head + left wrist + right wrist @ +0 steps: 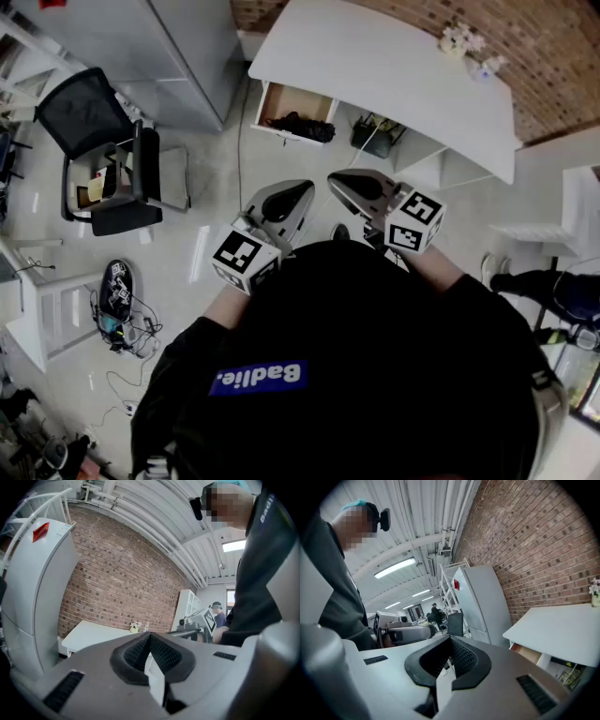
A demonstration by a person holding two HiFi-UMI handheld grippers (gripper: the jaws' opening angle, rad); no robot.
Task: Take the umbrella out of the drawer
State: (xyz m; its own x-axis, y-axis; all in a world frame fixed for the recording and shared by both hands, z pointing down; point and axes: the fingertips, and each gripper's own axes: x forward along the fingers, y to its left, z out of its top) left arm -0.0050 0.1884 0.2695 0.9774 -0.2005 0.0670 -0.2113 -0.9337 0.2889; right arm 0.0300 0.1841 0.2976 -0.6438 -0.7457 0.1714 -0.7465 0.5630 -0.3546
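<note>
Umbrella (302, 126) in open drawer (281, 101) — shirt (394, 347) reads "Badlie."

Blue label (258, 378) on the person's black top (375, 319): white print "Badlie.", seen upside down. Left gripper view: same lettering (265, 512), cut off after "Badl".

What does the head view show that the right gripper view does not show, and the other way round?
Only the head view: the dark umbrella lying inside the open drawer, and a black chair on the floor. Only the right gripper view: the ceiling lights and a distant person standing. Both: the white desk, the drawer, the brick wall and the left gripper.
</note>
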